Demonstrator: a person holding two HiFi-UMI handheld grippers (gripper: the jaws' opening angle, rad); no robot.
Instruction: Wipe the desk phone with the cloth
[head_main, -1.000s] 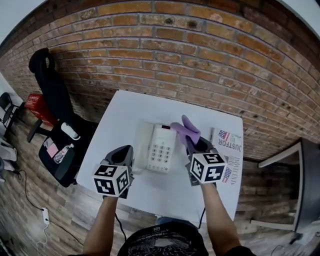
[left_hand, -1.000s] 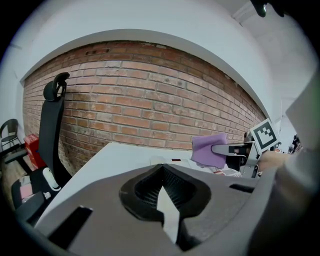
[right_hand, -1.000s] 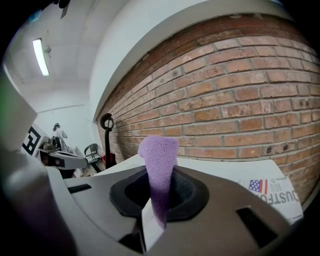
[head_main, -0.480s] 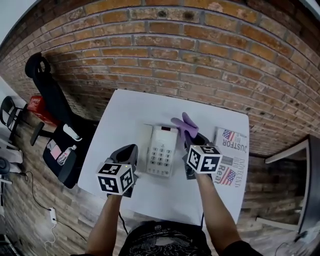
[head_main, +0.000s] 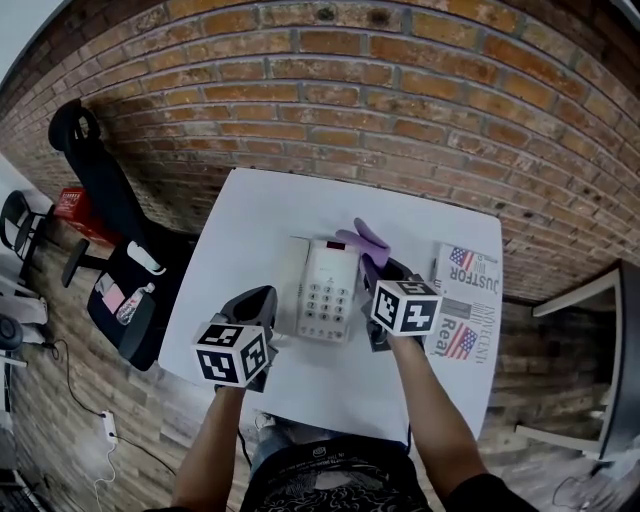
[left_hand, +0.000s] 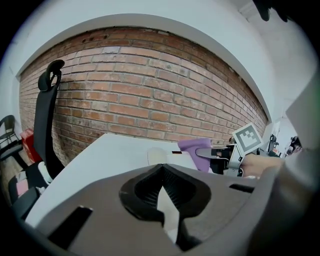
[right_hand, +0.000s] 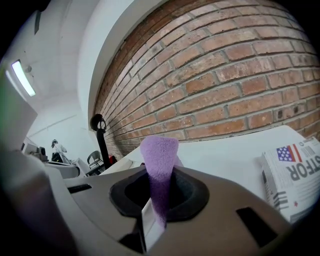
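Right tool (head_main: 383, 272) is clenched on the purple cloth (head_main: 368, 238) at the far right corner of the desk phone (head_main: 327, 290) on the white table (head_main: 250, 215), the left tool (head_main: 254, 303) hovers closed and empty beside, and I judge most wiping is not yet done.

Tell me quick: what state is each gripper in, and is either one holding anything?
Left gripper: closed, nothing between its jaws.
Right gripper: closed on the purple cloth.
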